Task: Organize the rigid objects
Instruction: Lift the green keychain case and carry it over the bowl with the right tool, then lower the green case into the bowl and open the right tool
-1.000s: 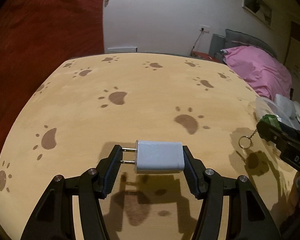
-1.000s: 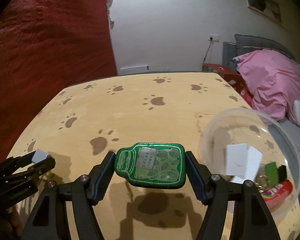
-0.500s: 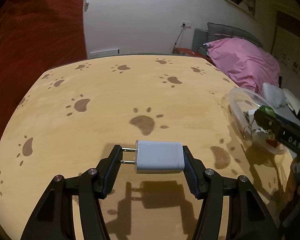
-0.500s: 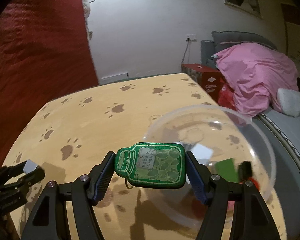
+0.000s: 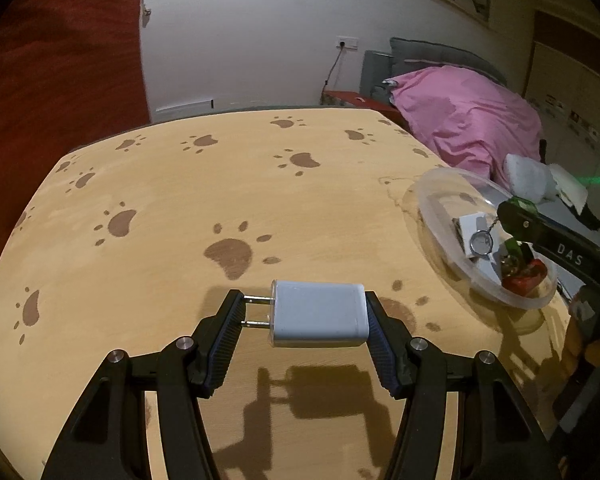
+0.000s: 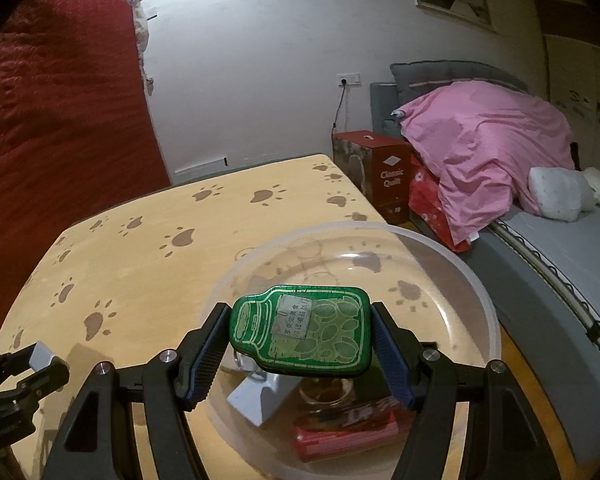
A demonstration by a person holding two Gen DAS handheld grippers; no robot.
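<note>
Hanging over the clear plastic bowl [image 6: 494,320], right gripper [image 6: 300,330] pinching green bottle-shaped tin [image 6: 302,330], long axis crosswise; left gripper [image 5: 302,314] clamping white charger [image 5: 320,314], bowl well off at right edge.

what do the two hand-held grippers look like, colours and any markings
Both look alike. The left hand-held gripper and right hand-held gripper have matte black angular frames with triangular cut-outs and round silver screw heads at the joints. Their fingers carry dark blue ribbed pads. In the left wrist view, the right one's side bears white letters "DAS". No cables or sleeves show.
</note>
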